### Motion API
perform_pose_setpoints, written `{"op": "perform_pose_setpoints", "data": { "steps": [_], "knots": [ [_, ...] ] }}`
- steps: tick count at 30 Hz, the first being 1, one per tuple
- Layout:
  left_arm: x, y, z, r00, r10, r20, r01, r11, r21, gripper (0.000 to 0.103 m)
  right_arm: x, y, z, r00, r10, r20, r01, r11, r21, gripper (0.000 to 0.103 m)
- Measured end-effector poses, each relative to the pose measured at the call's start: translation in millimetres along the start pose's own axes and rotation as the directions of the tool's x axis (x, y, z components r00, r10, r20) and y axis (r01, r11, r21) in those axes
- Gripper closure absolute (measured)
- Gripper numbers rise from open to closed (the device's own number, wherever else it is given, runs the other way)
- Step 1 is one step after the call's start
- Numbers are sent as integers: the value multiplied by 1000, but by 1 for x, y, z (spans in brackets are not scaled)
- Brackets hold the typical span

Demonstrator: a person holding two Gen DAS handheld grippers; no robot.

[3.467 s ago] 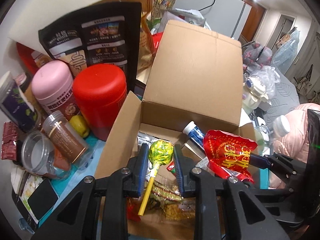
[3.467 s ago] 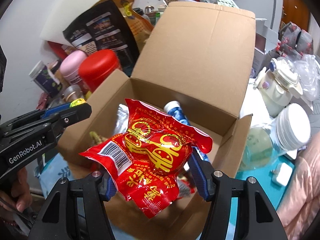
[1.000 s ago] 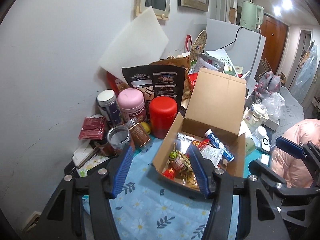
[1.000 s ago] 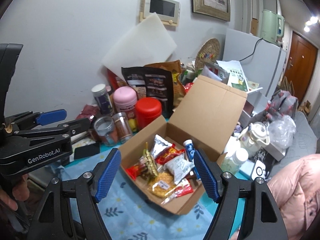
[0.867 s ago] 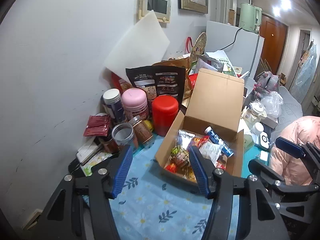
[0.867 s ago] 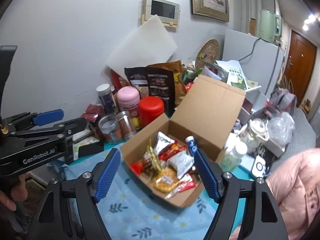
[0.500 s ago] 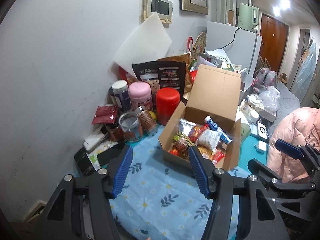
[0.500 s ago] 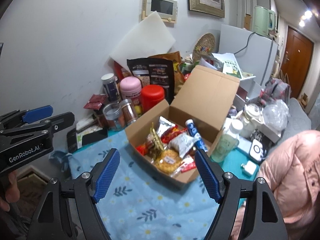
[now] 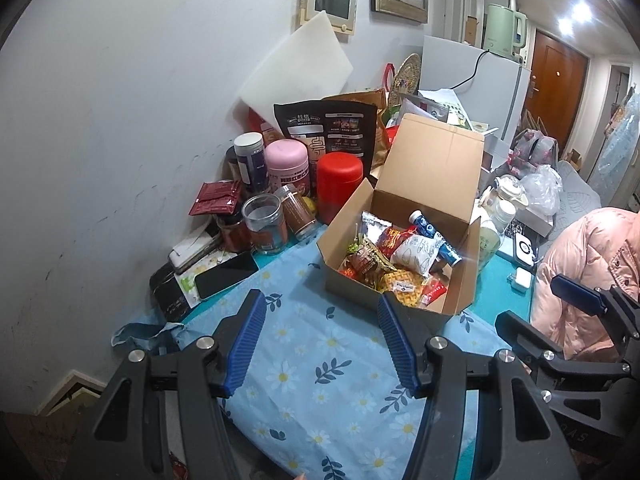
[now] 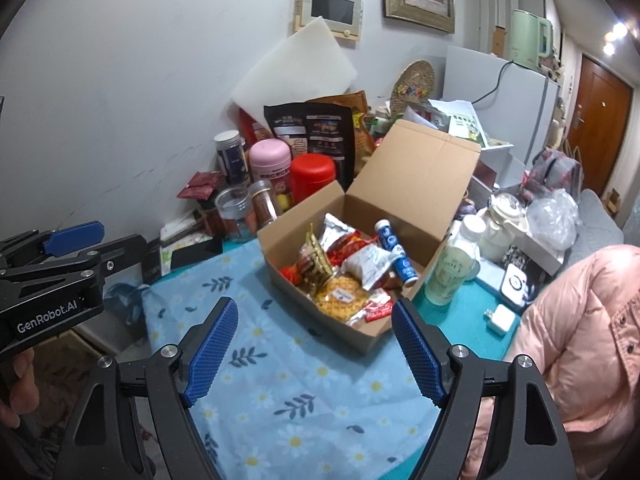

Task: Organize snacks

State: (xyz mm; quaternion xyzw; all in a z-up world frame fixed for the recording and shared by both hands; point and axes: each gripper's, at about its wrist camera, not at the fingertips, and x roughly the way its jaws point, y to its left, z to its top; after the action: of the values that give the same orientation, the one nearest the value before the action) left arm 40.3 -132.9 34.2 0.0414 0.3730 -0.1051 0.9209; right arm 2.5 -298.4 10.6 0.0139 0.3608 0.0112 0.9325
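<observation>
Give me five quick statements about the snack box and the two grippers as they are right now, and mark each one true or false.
1. The cardboard box has its lid flap standing open. True.
2. The left gripper holds a lollipop. False: nothing is between its jaws.
3. A blue tube lies inside the box. True.
4. The right gripper is clamped on a red packet. False: its jaws are empty and opening, and the red packet lies in the box.
5. The red canister stands inside the box. False: it stands outside, beside the pink canister.
</observation>
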Motion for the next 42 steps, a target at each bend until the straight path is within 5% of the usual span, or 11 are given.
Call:
{"op": "perform_pose_setpoints", "data": {
  "steps": [42],
  "knots": [
    [-2, 5, 3, 1000, 1, -17, -2, 999, -39, 45, 9, -3, 3, 999, 12, -30, -13, 1000, -27, 23]
  ]
}}
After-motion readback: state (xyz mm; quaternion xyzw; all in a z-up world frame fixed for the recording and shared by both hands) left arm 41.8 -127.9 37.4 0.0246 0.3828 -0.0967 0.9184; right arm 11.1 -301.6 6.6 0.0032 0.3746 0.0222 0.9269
